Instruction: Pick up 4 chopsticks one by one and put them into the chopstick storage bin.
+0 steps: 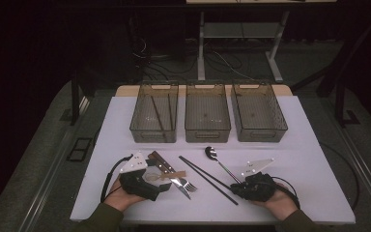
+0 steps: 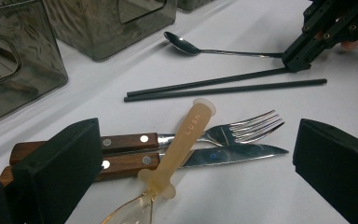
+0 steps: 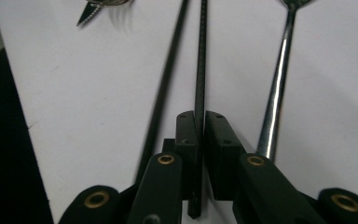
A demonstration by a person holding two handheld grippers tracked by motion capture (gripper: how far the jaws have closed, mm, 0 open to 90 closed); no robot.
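From the high view, I see both of my hands low at the near edge of the white table, palms cupping the tools from below. The left hand carries the left gripper, which points right toward a heap of cutlery: a wooden-handled knife and fork with a pale translucent spoon laid over them. The right hand carries the right gripper, angled left and up the table at the near ends of two black chopsticks, with a metal spoon just beside them. Three smoked plastic bins stand in a row at the far side; the left one seems to hold thin sticks, though the light is too dim to be sure.

In the left gripper view, the two black jaws stand wide apart with nothing between the pads. The translucent spoon lies across the knife and fork on the table between them. Beyond, the right gripper sits at the ends of the chopsticks.

In the right gripper view, the jaws are pressed almost together on one chopstick, which runs straight away from the pads. The second chopstick lies free just left of it, the metal spoon's handle to the right.
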